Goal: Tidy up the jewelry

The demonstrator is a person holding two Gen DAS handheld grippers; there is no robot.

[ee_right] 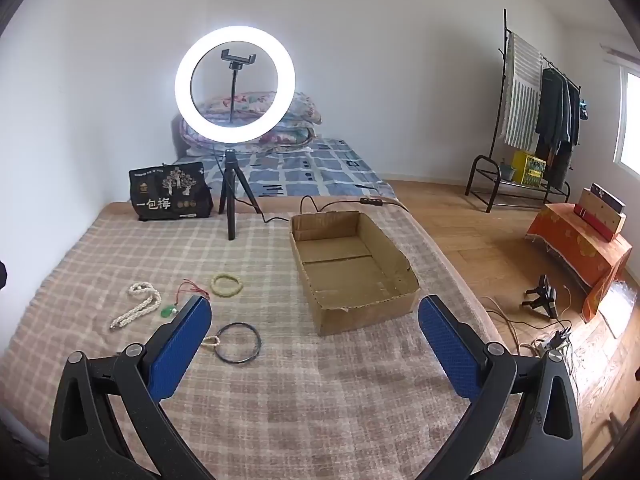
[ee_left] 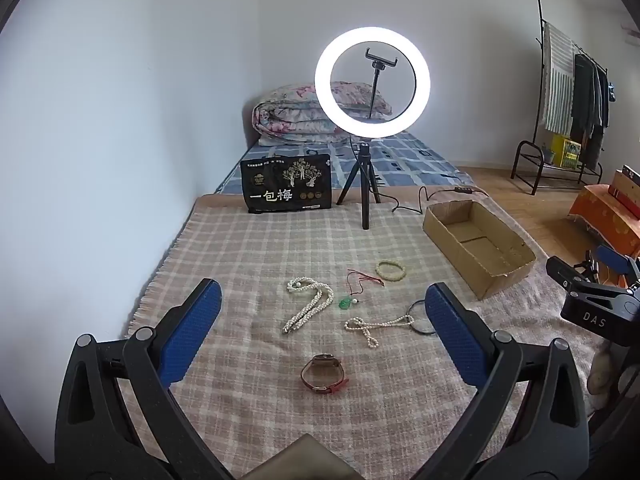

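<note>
Jewelry lies on a plaid blanket point(ee_left: 248, 264). A thick pearl necklace point(ee_left: 306, 304), a green pendant on a red cord point(ee_left: 347, 302), a pale green bangle point(ee_left: 391, 270), a thin pearl strand point(ee_left: 370, 326), a black ring point(ee_left: 418, 318) and a brown-strapped watch point(ee_left: 323, 373) show in the left wrist view. My left gripper point(ee_left: 322, 304) is open and empty above them. My right gripper point(ee_right: 314, 312) is open and empty, near the black ring point(ee_right: 239, 343) and the empty cardboard box point(ee_right: 348, 268). The bangle point(ee_right: 227, 284) and necklace point(ee_right: 138, 310) lie further left.
A lit ring light on a tripod point(ee_left: 370, 80) and a black snack bag point(ee_left: 286, 184) stand at the blanket's far edge. The cardboard box point(ee_left: 476, 240) sits at the right. A clothes rack point(ee_right: 532, 120), an orange-covered stand point(ee_right: 580, 248) and floor cables point(ee_right: 536, 336) are to the right.
</note>
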